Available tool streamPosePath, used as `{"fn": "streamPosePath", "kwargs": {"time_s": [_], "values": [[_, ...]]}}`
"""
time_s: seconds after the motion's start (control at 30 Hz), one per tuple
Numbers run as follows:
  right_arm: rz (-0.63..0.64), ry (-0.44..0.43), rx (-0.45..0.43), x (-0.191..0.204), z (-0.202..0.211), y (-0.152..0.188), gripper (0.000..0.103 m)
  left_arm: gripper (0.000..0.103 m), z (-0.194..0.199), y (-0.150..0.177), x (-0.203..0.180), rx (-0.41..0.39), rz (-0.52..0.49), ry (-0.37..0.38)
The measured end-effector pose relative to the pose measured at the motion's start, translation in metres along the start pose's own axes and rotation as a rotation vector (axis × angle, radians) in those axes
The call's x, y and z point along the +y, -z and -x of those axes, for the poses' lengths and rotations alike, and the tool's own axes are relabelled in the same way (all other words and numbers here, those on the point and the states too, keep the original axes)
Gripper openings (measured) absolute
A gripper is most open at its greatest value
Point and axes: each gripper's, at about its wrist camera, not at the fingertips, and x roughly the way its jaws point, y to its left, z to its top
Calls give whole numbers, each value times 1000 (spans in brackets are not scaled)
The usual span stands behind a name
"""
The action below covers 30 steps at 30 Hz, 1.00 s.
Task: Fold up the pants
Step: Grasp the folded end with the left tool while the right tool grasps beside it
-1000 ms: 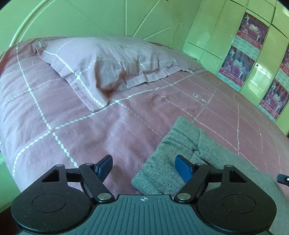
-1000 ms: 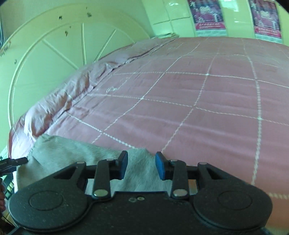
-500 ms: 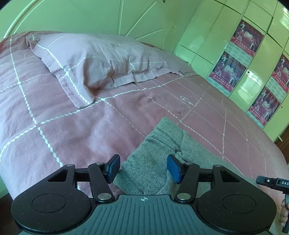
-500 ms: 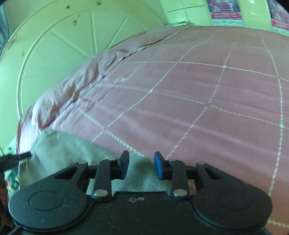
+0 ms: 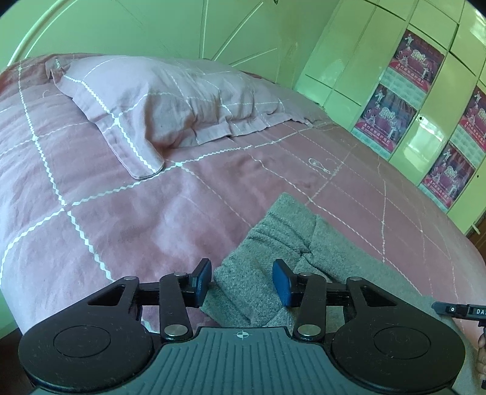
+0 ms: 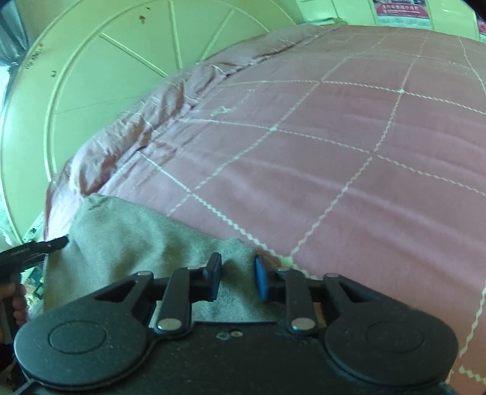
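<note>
Grey knit pants (image 5: 282,243) lie on the pink bedspread (image 5: 121,212), their ribbed waistband end pointing up the bed. My left gripper (image 5: 241,284) is open, its blue fingertips straddling the near corner of that end. In the right wrist view the pants (image 6: 127,234) lie at lower left. My right gripper (image 6: 237,281) is open with a narrow gap, its fingertips on either side of a corner of the pants' edge. Whether either gripper touches the cloth I cannot tell.
A pink pillow (image 5: 170,103) lies at the head of the bed by the green headboard (image 5: 152,27). Green wardrobe doors with posters (image 5: 404,91) stand at the right. The other gripper's tip shows at each view's edge (image 5: 458,310) (image 6: 33,249).
The left gripper's jaws have narrowed over the second and it has moved in over the pants' corner. The right gripper has shifted slightly; its gap is about the same.
</note>
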Motion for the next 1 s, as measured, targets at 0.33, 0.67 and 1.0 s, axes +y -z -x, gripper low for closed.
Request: {"fn": "streamPosePath", "kwargs": {"time_s": [0.33, 0.67, 1.0], "values": [[72, 158, -45, -1, -8, 16, 0, 16, -1, 3, 0, -35, -50, -36], [-14, 279, -242, 13, 63, 31, 10, 66, 37, -5, -12, -122, -90, -82], [47, 403, -152, 35, 71, 97, 11, 76, 14, 35, -105, -7, -344, 54]]}}
